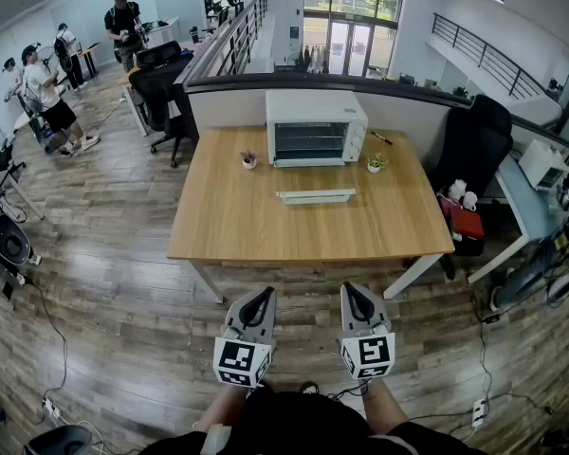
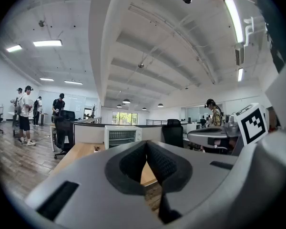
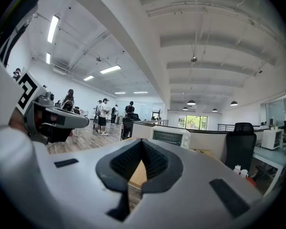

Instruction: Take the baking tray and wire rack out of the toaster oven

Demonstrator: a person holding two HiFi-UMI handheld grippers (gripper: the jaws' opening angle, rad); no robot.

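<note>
A white toaster oven (image 1: 315,128) stands at the back middle of a wooden table (image 1: 228,226). Wire rack lines show through its dark front (image 1: 308,141). A pale, flat tray-like piece (image 1: 316,196) lies on the table in front of it. My left gripper (image 1: 263,295) and right gripper (image 1: 351,290) hang side by side over the floor, short of the table's near edge, both shut and empty. The left gripper view has the oven (image 2: 122,136) far beyond the closed left gripper (image 2: 146,144). In the right gripper view the oven (image 3: 169,136) is likewise far behind the closed right gripper (image 3: 142,142).
Two small potted plants (image 1: 249,160) (image 1: 375,164) flank the oven, and a pen (image 1: 380,138) lies to its right. A partition wall runs behind the table. A black chair (image 1: 474,140) stands at the right, another (image 1: 161,88) at the back left. People stand far left.
</note>
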